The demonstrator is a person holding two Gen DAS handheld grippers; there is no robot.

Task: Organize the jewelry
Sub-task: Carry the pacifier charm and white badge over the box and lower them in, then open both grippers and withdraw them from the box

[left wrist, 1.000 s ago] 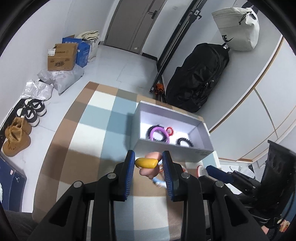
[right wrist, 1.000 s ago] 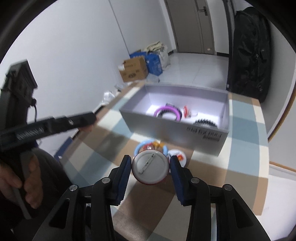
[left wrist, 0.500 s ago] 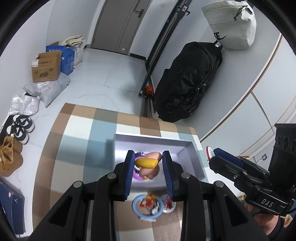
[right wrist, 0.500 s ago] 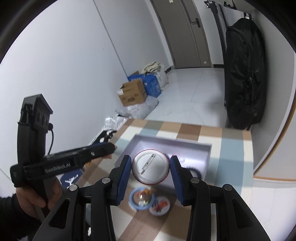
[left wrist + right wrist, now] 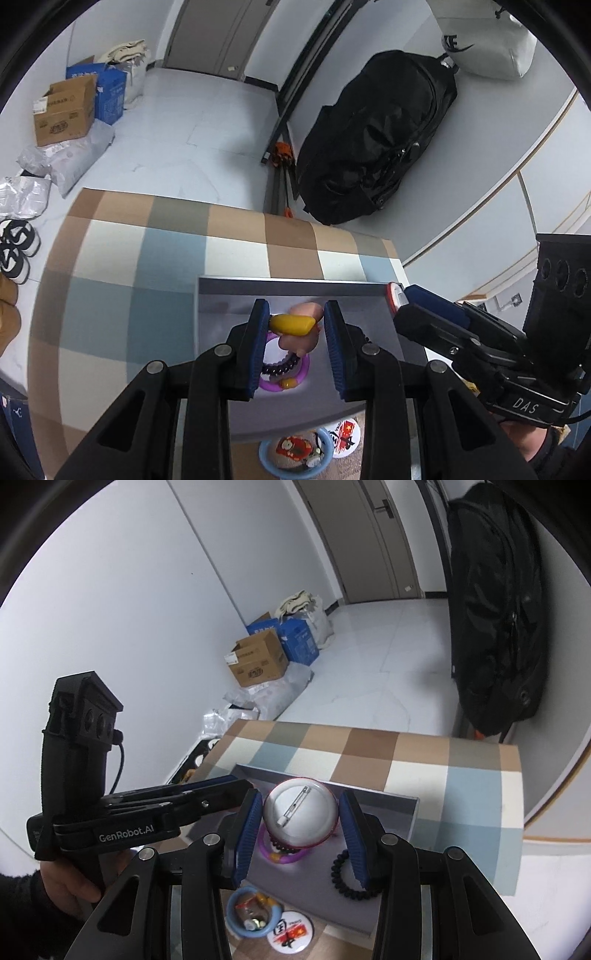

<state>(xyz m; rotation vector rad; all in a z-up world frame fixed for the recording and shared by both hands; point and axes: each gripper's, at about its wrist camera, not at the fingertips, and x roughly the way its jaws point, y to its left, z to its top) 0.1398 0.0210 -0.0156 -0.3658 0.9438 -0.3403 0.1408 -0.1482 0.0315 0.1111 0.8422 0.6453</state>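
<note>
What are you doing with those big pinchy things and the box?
A person is sorting trinkets into a grey box on a checked tablecloth. The left gripper pinches a small pink and yellow charm, and the right gripper pinches a round pin badge, back side up. Both are held over the box, not yet dropped. A purple ring and black bead bracelet already lie inside. A blue ring and another badge wait outside.

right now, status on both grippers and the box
Left gripper shut on yellow-and-pink charm, over grey box. Right gripper shut on round pin badge, also over box. Nothing blocking the drop.
</note>
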